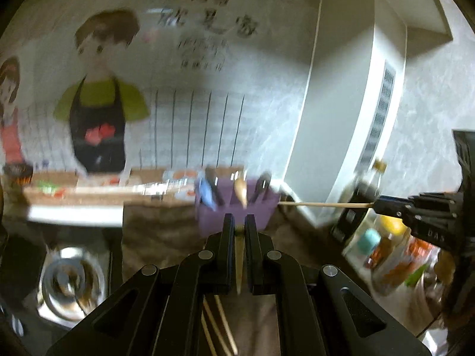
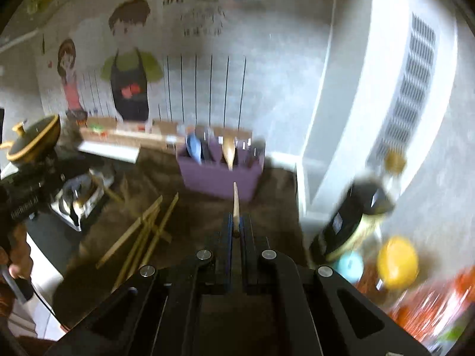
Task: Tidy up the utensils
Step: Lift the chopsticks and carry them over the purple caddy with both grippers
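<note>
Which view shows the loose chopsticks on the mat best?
The right wrist view: the loose chopsticks lie in full, crossed on the brown mat. The left wrist view shows only a few ends under the left gripper.

It was a home kitchen: a cartoon wall sticker (image 2: 127,65) showed a cook in an apron, sauce bottles (image 2: 353,222) stood near a white range hood (image 1: 356,95), and a purple utensil holder (image 2: 219,175) held spoons.
</note>
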